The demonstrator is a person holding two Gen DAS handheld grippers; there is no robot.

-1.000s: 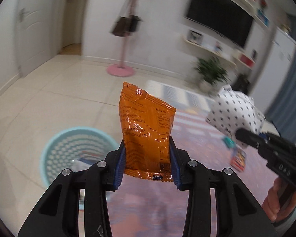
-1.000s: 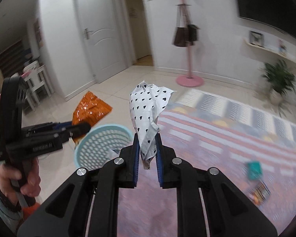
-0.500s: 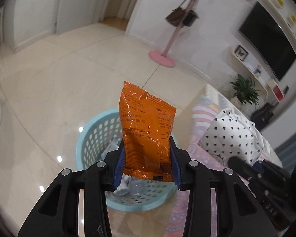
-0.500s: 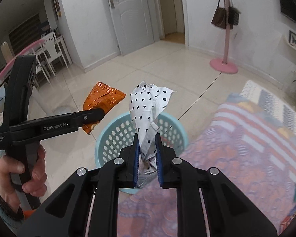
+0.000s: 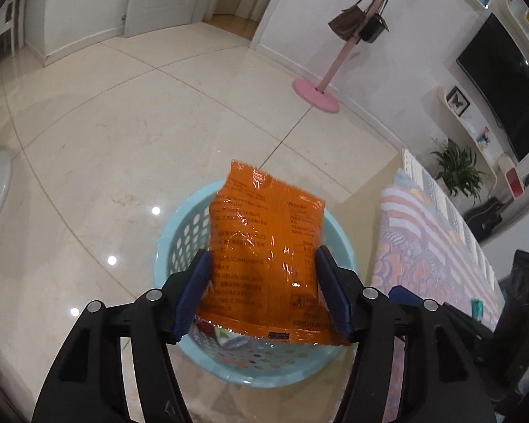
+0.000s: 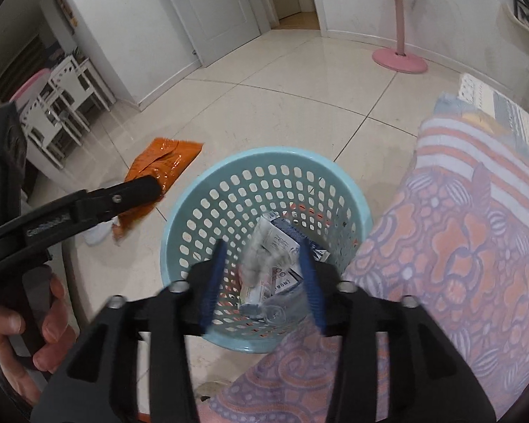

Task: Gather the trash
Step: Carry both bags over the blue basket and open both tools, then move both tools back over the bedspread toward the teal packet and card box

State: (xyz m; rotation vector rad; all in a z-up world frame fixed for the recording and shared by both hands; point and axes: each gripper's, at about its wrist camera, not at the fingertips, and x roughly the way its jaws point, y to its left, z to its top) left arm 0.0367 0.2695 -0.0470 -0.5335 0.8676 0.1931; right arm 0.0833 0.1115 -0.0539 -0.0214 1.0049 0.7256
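Observation:
A light blue perforated basket [image 5: 180, 243] [image 6: 229, 190] stands on the tile floor at the rug's edge. My left gripper [image 5: 262, 296] is shut on an orange snack bag [image 5: 264, 253] and holds it upright over the basket; the bag also shows in the right wrist view [image 6: 158, 165]. My right gripper [image 6: 262, 282] is open above the basket. The white polka-dot wrapper [image 6: 261, 264] is a blur between its jaws, falling onto cartons [image 6: 282, 243] in the basket.
A patterned rug [image 6: 458, 229] [image 5: 423, 246] lies right of the basket, with a small teal item [image 5: 478, 308] on it. A pink coat stand [image 5: 317, 95] stands farther back by the wall. White chairs [image 6: 67, 105] are at the left.
Both grippers have moved over the basket. My right gripper has opened and let go of the polka-dot wrapper, which drops into the basket. The left still holds the orange bag.

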